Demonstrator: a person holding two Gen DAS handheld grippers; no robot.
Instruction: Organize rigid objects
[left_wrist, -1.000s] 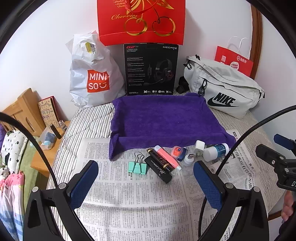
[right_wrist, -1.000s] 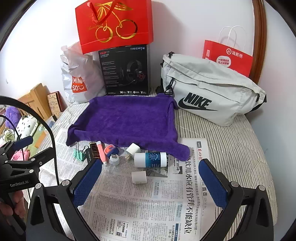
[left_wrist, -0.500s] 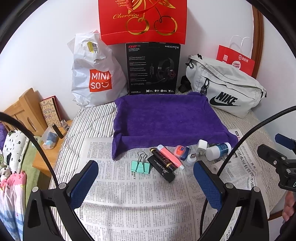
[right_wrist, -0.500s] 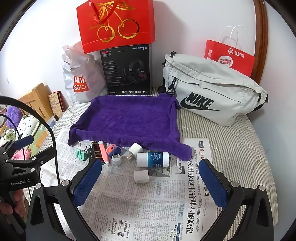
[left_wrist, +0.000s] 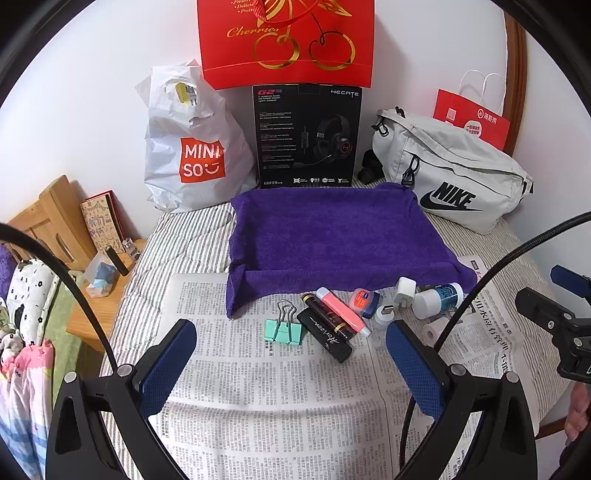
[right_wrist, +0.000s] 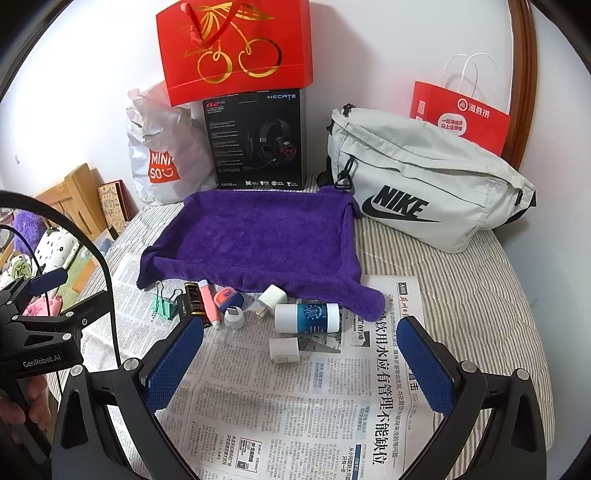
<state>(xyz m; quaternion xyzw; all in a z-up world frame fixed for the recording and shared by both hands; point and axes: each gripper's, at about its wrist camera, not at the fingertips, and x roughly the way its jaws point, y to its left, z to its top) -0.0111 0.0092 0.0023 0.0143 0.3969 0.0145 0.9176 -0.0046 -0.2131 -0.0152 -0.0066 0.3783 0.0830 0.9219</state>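
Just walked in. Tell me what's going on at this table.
A person holds a two-finger gripper in each hand, sorting small rigid items. Both the left gripper and the right gripper hover open and empty over the newspaper. A row of items lies along the near edge of the purple towel: a green binder clip, a pink tube, a white charger plug and a white bottle with a blue label. Nothing lies on the towel yet.
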